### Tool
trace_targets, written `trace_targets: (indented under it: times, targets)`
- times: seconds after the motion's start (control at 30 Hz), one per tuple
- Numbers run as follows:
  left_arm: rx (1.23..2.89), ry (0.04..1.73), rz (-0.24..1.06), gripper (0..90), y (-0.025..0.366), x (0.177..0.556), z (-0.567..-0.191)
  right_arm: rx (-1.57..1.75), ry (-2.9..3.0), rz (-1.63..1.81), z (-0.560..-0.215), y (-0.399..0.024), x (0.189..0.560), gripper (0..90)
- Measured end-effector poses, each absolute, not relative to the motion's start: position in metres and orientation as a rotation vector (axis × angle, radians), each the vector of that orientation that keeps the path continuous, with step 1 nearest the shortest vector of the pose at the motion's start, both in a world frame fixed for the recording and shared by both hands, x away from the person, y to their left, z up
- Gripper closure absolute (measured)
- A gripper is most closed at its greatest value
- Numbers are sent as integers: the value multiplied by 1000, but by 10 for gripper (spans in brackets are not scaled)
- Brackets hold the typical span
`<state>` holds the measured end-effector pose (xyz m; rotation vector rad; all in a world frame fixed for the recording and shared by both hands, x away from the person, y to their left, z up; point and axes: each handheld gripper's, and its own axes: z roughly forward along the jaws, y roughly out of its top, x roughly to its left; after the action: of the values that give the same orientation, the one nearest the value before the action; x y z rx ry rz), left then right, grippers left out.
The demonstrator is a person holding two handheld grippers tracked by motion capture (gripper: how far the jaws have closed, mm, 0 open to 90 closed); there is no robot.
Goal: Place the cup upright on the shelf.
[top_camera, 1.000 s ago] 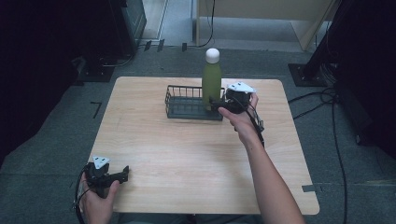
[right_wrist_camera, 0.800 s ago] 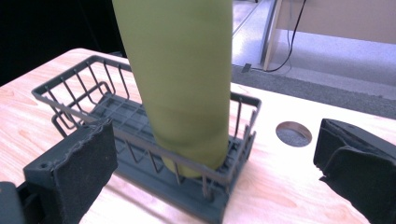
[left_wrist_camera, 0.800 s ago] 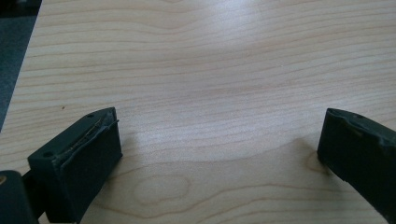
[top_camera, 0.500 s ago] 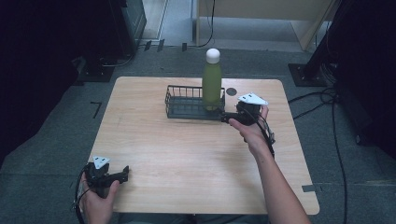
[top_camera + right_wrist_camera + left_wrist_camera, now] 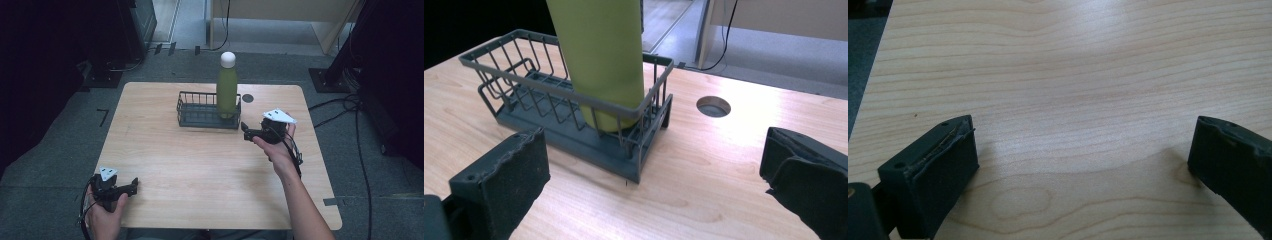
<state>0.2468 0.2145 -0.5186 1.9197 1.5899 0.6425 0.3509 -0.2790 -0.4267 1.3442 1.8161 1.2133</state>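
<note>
Green bottle (image 5: pixel 227 90) with a white cap (image 5: pixel 228 59), standing upright in the right-hand end of a dark wire basket (image 5: pixel 197 111) on the far half of a pale wooden tabletop (image 5: pixel 210 165). Seen from the right claw's own camera, the bottle (image 5: pixel 596 55) rests on the basket floor, close against the end wall of the basket (image 5: pixel 514 85), whose wires rise part-way up the bottle's body. Right claw (image 5: pixel 246 131) sits just to the right of the basket, near its front corner and apart from it, held in a hand (image 5: pixel 277 147); its jaws are spread wide with nothing between them, and they point toward the basket's end. A round hole (image 5: pixel 247 98) in the tabletop lies just beyond the basket's right end. Left claw (image 5: pixel 134 185) is well apart from the basket, near the tabletop's near left corner, held low over the wood in the other hand (image 5: pixel 102 215); its jaws are likewise spread, with bare wood (image 5: pixel 1083 125) between them.
</note>
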Motion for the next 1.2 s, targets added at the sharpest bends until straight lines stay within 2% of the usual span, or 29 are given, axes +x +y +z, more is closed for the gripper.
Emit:
trace_targets:
  times: [1.2]
  targets:
    - [1919, 1594, 644, 0, 214, 247, -519, 1415, 1787, 1178, -455, -332, 286, 0]
